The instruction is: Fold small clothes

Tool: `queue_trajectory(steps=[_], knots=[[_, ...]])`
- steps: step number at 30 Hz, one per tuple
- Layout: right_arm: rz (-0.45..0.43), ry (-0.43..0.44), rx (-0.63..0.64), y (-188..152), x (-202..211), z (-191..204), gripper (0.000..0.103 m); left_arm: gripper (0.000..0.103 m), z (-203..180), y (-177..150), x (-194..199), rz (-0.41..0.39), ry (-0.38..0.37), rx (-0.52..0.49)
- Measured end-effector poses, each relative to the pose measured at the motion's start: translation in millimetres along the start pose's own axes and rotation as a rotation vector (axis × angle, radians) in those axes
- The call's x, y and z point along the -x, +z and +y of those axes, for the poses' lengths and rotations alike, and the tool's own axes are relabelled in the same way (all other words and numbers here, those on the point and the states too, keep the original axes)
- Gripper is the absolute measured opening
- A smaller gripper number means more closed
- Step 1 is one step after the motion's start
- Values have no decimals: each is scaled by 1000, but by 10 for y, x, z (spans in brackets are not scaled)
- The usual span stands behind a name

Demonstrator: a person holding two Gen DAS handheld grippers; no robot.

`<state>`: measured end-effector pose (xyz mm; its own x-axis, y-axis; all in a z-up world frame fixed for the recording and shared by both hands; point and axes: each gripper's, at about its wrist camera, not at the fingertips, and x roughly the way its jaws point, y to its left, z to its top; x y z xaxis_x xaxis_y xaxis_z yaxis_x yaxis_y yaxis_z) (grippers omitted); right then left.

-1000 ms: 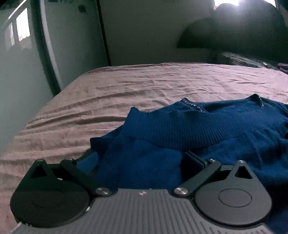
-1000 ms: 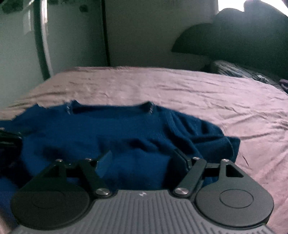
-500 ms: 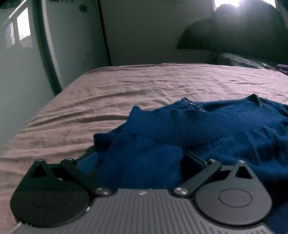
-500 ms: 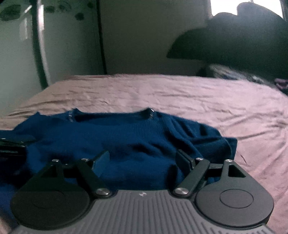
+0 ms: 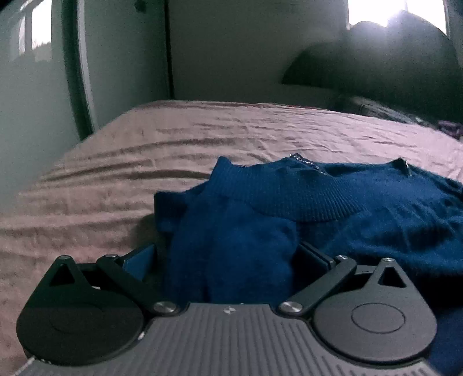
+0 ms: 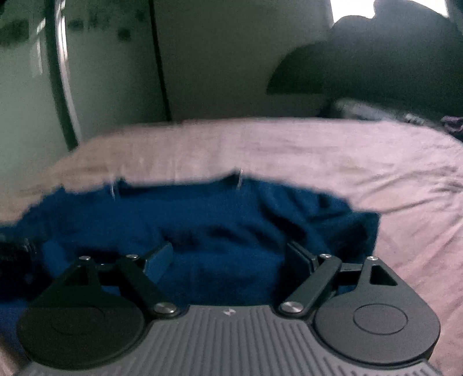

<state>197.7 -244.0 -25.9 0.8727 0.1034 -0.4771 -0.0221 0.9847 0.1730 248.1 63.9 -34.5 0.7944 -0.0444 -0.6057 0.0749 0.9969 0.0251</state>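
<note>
Left wrist view shows the dark blue knitted sweater (image 5: 289,219) bunched at lower centre on the mauve bed sheet (image 5: 144,150), both grippers' jaws released around it, the right gripper (image 6: 228,257) having just widened; reclose low on its edge.

One blue sweater (image 5: 332,219) lies on one bed (image 5: 202,138). Two glinting trims (image 5: 306,163) show at its neckline. Two grippers: the left gripper (image 5: 228,260) and the right gripper (image 6: 228,260), each with two jaws. One dark headboard (image 5: 376,66) stands behind, under one bright window (image 5: 373,11).
</note>
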Motion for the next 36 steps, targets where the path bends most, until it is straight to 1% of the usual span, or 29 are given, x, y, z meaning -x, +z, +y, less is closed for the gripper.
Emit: queue_trajectory(steps=[2,4,8,10,11,12,13,15,16,17,19,20,21,22,23,24,26,28,29,30,32,33,34,35,36], knots=[[-11,-20,3,133,-13,-98,85,103,18,23,15,18,-3,12],[28,-20,15,269,-148,-206,85,102,16,107,64,29,-5,-2],[109,-4,56,398,-491,-339,84,102,33,338,137,-36,19,-28],[132,31,41,422,-647,-386,84,102,63,451,106,-59,40,-42],[146,54,25,432,-733,-408,82,102,75,498,65,-59,50,-54],[162,70,11,430,-802,-420,75,101,91,536,6,-53,58,-66],[174,83,4,420,-841,-414,70,98,108,558,-47,-45,58,-74],[190,106,7,403,-902,-377,47,89,131,581,-161,-19,37,-80],[188,115,15,393,-913,-350,42,88,150,585,-225,-4,17,-75],[187,124,24,386,-908,-329,33,83,172,570,-258,6,1,-65],[185,121,46,381,-915,-312,21,68,217,556,-362,28,-28,-36],[184,125,40,383,-920,-328,11,57,236,557,-390,37,-43,-13],[181,128,25,384,-918,-347,10,40,258,552,-388,39,-59,18],[169,124,19,389,-903,-354,10,32,271,552,-383,41,-88,52],[152,113,19,393,-871,-355,9,17,268,560,-379,44,-109,65],[130,100,21,399,-826,-349,9,5,244,574,-371,43,-119,60],[94,84,32,426,-742,-345,9,4,172,602,-315,6,-103,21],[64,50,59,452,-667,-326,9,4,134,625,-262,-36,-127,5],[55,28,75,454,-640,-314,9,4,117,631,-268,-40,-136,4],[56,7,90,452,-635,-307,9,4,97,626,-298,-33,-133,-3],[112,-12,105,422,-724,-316,9,6,57,581,-455,24,-113,-28],[147,-17,105,395,-788,-321,10,11,54,551,-497,37,-105,-30],[173,-21,105,369,-828,-320,11,16,60,535,-492,26,-93,-31],[175,-27,104,359,-831,-313,13,25,65,537,-456,16,-76,-37],[161,-49,98,370,-790,-301,22,39,68,543,-409,8,-72,-40]])
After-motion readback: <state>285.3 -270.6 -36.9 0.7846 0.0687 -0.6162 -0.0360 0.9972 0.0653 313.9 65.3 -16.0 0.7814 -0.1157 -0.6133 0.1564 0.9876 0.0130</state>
